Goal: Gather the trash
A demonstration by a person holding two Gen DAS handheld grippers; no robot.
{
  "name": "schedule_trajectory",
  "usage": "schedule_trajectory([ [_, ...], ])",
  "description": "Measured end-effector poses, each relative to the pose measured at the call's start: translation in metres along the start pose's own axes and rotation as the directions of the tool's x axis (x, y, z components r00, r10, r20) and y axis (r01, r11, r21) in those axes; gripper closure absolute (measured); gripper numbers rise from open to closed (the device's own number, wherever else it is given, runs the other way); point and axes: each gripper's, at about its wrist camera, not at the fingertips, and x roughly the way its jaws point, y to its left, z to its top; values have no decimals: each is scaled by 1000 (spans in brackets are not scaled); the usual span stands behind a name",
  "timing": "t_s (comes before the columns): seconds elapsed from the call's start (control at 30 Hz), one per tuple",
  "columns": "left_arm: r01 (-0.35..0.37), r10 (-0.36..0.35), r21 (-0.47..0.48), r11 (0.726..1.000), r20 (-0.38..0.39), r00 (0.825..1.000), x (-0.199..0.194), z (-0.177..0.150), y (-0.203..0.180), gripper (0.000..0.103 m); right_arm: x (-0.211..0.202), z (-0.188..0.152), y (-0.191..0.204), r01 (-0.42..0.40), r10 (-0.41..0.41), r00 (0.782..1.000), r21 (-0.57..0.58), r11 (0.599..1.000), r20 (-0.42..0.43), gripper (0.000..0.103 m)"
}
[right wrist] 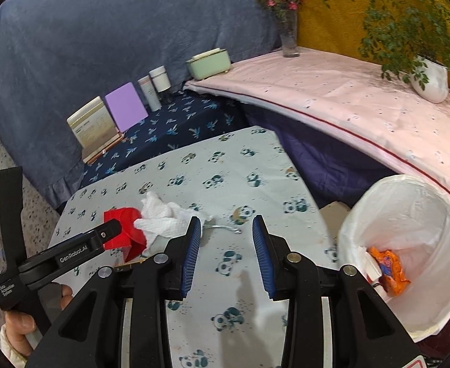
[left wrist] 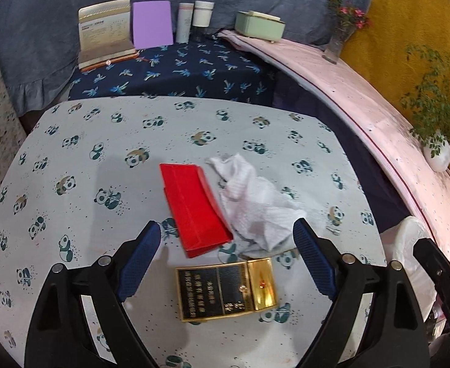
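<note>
Nearest the wide-open, empty left gripper (left wrist: pixel 226 245) lies a gold-and-black box (left wrist: pixel 226 289) — stiff, light, probably slick, best pinched across its short sides. Beyond it on the panda cloth (left wrist: pixel 102 128) lie a rigid red box (left wrist: pixel 194 207) and a soft crumpled tissue (left wrist: pixel 255 202) — graspable anywhere. The right gripper (right wrist: pixel 226 251) is parted too, holding nothing, with the lined bin (right wrist: pixel 439 202) beside it.

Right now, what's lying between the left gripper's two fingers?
In the left wrist view, the open left gripper brackets a black and gold cigarette box, with the red box and crumpled paper towel just beyond.

Beyond the left gripper (left wrist: pixel 226 242), the tissue (left wrist: pixel 255 205) hides the red box's (left wrist: pixel 194 205) far edge. The bin (right wrist: pixel 409 245) by the right gripper (right wrist: pixel 226 245) is cut off low; its wrapper's (right wrist: pixel 389 270) print is unreadable.
</note>
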Motion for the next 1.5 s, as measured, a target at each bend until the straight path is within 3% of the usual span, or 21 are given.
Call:
schedule_trajectory([
  [0.23,1,-2,-27,1000,-39,999,20,7,17,20,29,-3,28,-39,36,998,-38,999,-57,68],
  [0.33,12,-13,-28,1000,-55,998,27,11,22,29,41,-5,38,-53,49,996,-53,997,-79,68],
  [0.53,38,-42,-40,998,-87,995,41,15,31,53,67,-6,58,-80,71,990,-73,994,-124,68],
  [0.67,63,-67,-42,997,-103,992,45,17,35,83,81,-7,67,-95,83,985,-79,992,-148,68],
  [0.73,72,-76,-42,997,-105,992,45,18,37,91,88,-7,71,-101,87,983,-85,991,-159,68],
  [0.87,84,-88,-40,996,-101,991,45,20,40,97,100,-8,80,-106,87,980,-102,989,-176,68],
  [1.13,89,-92,-40,995,-87,992,40,23,44,99,122,-7,87,-86,61,980,-129,988,-192,68],
  [1.27,86,-88,-33,996,-81,993,37,22,44,99,125,-2,82,-83,60,981,-120,989,-185,95],
  [1.5,95,-96,-19,995,-63,993,25,22,36,101,97,15,69,-106,97,989,-81,991,-112,98],
])
